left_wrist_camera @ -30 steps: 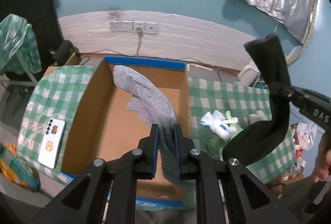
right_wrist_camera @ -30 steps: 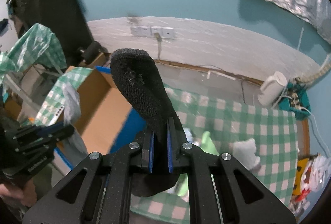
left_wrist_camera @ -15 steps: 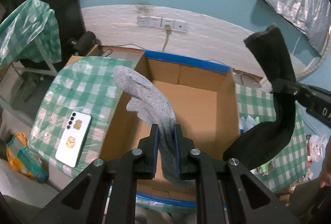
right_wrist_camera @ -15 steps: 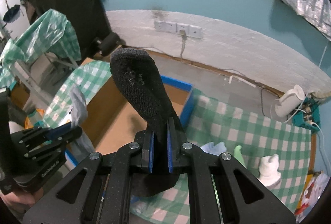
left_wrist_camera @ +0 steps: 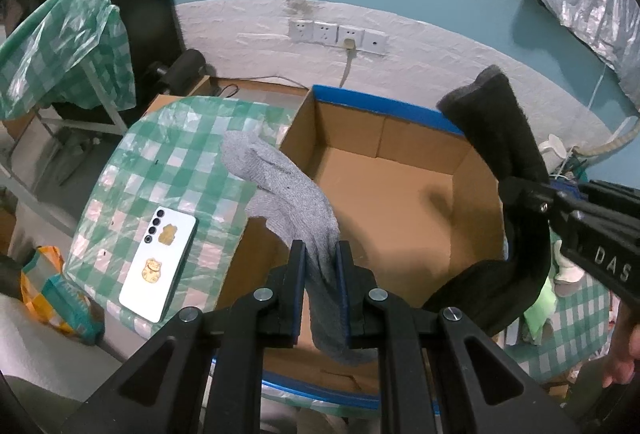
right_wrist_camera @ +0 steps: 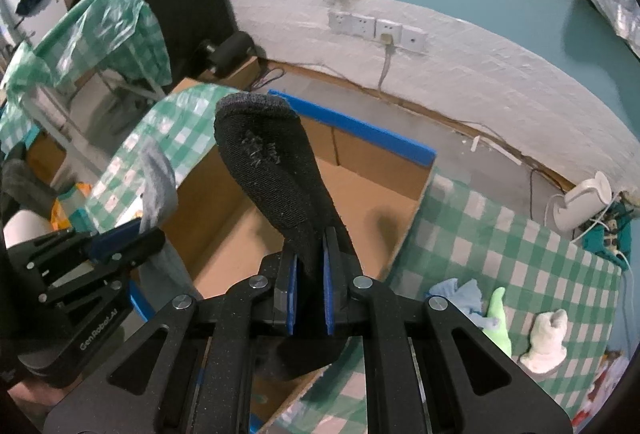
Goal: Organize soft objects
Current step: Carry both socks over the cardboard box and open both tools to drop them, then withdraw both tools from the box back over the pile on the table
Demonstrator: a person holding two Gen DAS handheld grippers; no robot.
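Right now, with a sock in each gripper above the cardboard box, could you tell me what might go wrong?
The left gripper has just been opening with the grey sock between its jaws; the sock's toe reaches over the box wall, so it may land outside, near the phone. The black sock, clamped in the right gripper, droops below the jaws and might snag on the box's rim.
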